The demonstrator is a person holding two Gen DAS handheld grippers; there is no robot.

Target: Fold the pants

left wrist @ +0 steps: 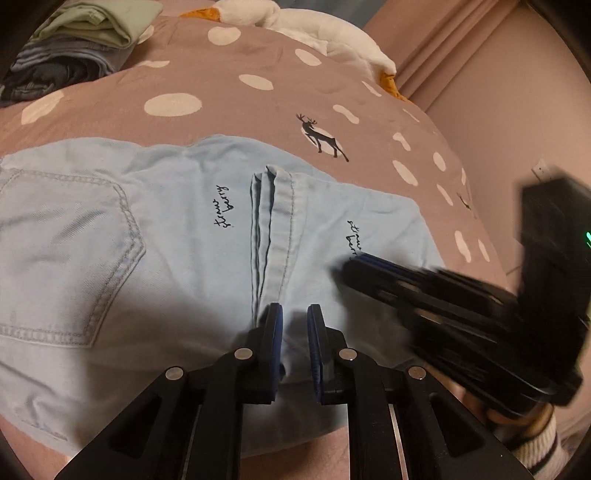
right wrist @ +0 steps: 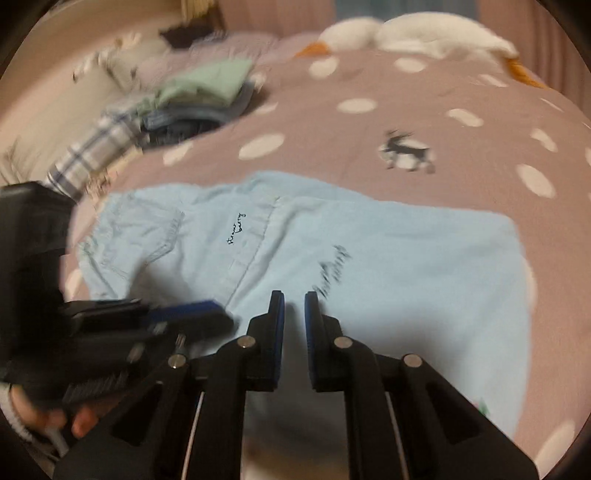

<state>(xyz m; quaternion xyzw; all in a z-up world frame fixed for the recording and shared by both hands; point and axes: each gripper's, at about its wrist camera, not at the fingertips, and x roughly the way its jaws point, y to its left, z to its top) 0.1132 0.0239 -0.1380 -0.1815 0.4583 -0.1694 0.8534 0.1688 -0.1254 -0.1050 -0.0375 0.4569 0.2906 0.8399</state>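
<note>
The left wrist view looks forward and steeply down along its own black gripper [left wrist: 294,314], close above the folded light-blue denim pants [left wrist: 155,236] on a mauve bedspread with white spots [left wrist: 229,92]. The right wrist view faces much the same way along the right gripper [right wrist: 294,301], equally near, from a place further right, and is blurred. Both share the pants [right wrist: 388,266], the bedspread [right wrist: 406,110], a pile of folded clothes [left wrist: 70,44] far left and a white plush goose [right wrist: 424,33] at the far edge. Each view catches the other gripper at its side.
</note>
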